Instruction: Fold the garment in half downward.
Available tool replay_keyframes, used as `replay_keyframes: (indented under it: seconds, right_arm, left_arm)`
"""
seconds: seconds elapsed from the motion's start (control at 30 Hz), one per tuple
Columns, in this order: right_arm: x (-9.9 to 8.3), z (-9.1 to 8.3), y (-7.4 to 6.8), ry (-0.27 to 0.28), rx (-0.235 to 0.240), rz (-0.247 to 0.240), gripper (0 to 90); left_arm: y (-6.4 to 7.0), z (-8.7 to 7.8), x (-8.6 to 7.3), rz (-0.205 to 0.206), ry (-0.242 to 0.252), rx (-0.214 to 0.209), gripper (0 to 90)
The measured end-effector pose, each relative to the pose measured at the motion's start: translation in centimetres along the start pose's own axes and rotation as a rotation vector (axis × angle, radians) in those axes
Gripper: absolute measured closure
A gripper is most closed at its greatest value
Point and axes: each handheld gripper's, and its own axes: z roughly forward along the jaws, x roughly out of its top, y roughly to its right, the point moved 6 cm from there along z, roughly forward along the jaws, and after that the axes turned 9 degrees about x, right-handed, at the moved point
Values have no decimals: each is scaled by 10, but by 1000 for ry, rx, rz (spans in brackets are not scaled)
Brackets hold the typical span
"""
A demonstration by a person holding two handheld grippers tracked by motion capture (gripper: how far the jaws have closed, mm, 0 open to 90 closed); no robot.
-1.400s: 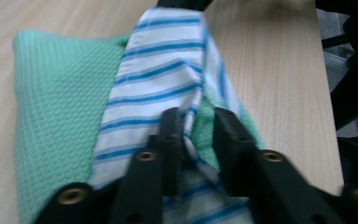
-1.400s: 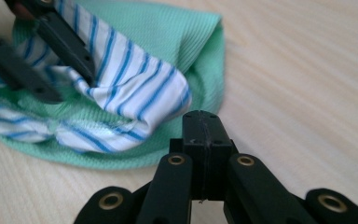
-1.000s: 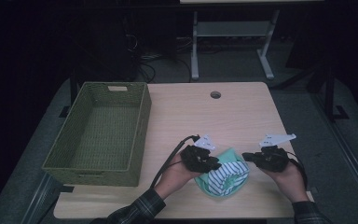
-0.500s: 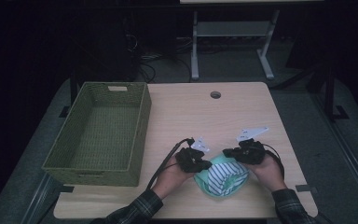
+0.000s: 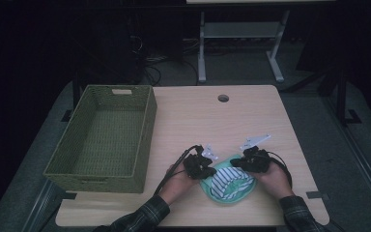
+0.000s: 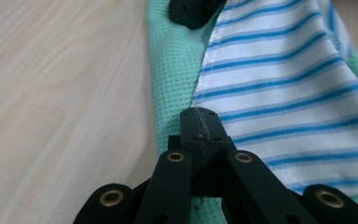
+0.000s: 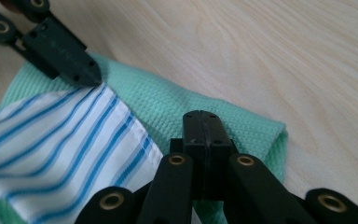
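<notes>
While both pinch it shut, the cloth lies between left gripper and right gripper.

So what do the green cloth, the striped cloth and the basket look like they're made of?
Green cloth: soft textile with a matte waffle weave, seen as a fine grid of cells. Striped cloth: smooth, thin woven fabric, white with blue lines and a stitched hem. Basket: olive woven strands, possibly paper cord or wicker.

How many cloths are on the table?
2. A green cloth lies near the table's front edge, and a striped cloth lies on top of it, between both grippers. More could hide underneath.
</notes>
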Motion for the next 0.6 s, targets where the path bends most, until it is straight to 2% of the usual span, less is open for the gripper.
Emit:
replay_keyframes:
  seconds: [0.1, 0.2, 0.3, 0.47, 0.5, 0.53, 0.57, 0.6]
  right_arm:
    - [0, 0, 0, -4, -5, -2, 899]
    - [0, 0, 2, 1, -4, -5, 900]
    - [0, 0, 1, -3, 1, -5, 899]
    - [1, -3, -1, -5, -4, -8, 898]
    - [3, -5, -1, 9, -2, -11, 898]
    - [5, -7, -1, 31, -1, -11, 898]
    - [7, -10, 0, 50, -2, -20, 898]
    - [9, -13, 1, 61, -5, -7, 898]
  left_arm:
    - [-10, 3, 2, -1, -4, 22, 897]
    - [-23, 7, 6, -26, 4, 41, 897]
    - [-30, 10, 9, -51, 16, 43, 897]
    - [-32, 4, 11, -83, 40, 22, 886]
    - [-31, 1, 12, -91, 53, 15, 883]
    - [-31, -5, 14, -81, 60, 8, 881]
    - [-29, -9, 16, -94, 78, -1, 881]
    - [-27, -13, 17, -94, 85, -9, 881]
